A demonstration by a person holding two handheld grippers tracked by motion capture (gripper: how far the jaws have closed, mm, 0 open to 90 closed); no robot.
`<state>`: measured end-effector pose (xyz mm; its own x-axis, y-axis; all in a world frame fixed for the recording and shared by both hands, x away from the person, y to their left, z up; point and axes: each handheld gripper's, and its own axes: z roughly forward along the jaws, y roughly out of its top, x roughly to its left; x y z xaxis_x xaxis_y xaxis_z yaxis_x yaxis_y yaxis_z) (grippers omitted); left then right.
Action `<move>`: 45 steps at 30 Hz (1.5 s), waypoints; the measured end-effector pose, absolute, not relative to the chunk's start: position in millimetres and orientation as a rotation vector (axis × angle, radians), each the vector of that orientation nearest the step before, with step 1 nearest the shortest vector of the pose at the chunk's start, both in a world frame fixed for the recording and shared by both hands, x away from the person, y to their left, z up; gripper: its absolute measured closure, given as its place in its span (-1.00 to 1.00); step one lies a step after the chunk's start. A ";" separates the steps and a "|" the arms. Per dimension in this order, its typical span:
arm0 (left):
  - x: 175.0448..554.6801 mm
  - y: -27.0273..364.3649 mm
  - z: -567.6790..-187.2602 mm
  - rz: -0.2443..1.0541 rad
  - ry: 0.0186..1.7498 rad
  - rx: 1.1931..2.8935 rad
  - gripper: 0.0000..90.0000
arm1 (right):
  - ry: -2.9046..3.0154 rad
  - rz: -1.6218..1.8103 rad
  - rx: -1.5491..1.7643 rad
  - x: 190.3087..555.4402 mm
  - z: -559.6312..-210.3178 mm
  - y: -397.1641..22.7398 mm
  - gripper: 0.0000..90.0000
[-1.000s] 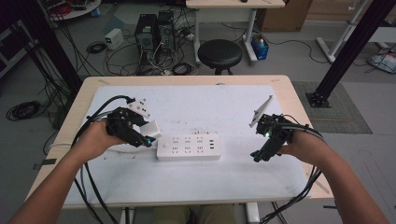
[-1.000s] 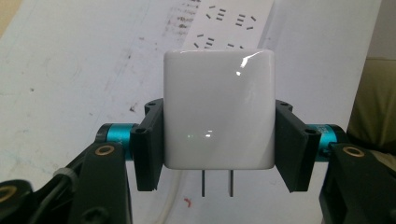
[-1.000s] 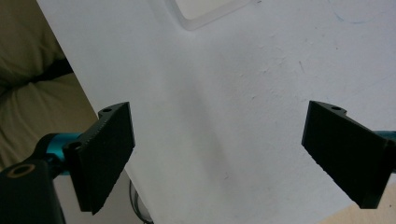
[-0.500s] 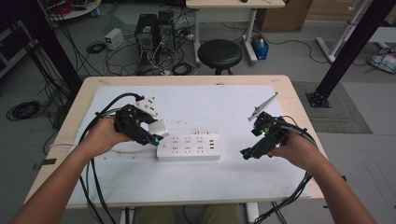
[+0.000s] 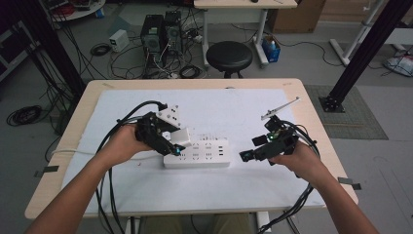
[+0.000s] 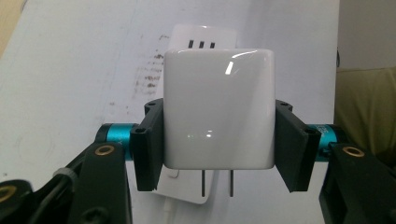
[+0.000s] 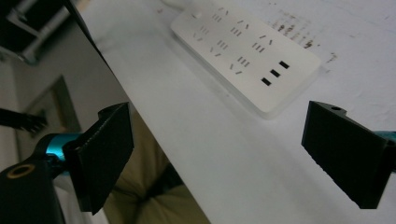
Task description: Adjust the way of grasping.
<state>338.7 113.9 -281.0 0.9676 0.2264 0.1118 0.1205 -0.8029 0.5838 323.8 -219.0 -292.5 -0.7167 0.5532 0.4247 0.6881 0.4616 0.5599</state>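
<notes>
On the left side of the power strip point(image 5: 197, 154), the left gripper point(image 5: 176, 146) holds a white charger block point(image 6: 218, 108). Its jaws are clamped on the two side faces of the block, and in the left gripper view the pads press flat against these faces. The two metal prongs point(image 6: 217, 183) stick out from the lower face of the block, so they point down toward the strip. In the same view, the end of the strip with three dark slots shows just above the block, which means the block hangs over the strip and not beside it. In the high view, the block is over the left end of the strip, near to touching, but I cannot tell if the prongs have already entered a socket.

The strip lies flat on the white table cover point(image 5: 234, 112), with its long axis running from left to right across the table. The left hand is clearly the nearer one to it.

To the right of the strip, the right gripper point(image 5: 247, 156) waits just beside the right end, not touching it. Its jaws stand wide apart with nothing between them, and they point toward that end.

The next move, I think, depends on this: the prongs must line up with a socket pair directly under them, with the block upright, before it goes down.
</notes>
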 end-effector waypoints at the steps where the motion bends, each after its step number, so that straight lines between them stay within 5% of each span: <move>1: 338.1 111.7 -281.3 0.232 0.237 2.506 -0.05 | -2.475 -1.120 -1.099 324.6 -293.5 -219.6 -0.80; 45: 334.3 39.1 -296.1 0.177 0.078 2.452 -0.05 | -1.942 -1.172 -1.243 350.4 -334.3 -176.5 -0.77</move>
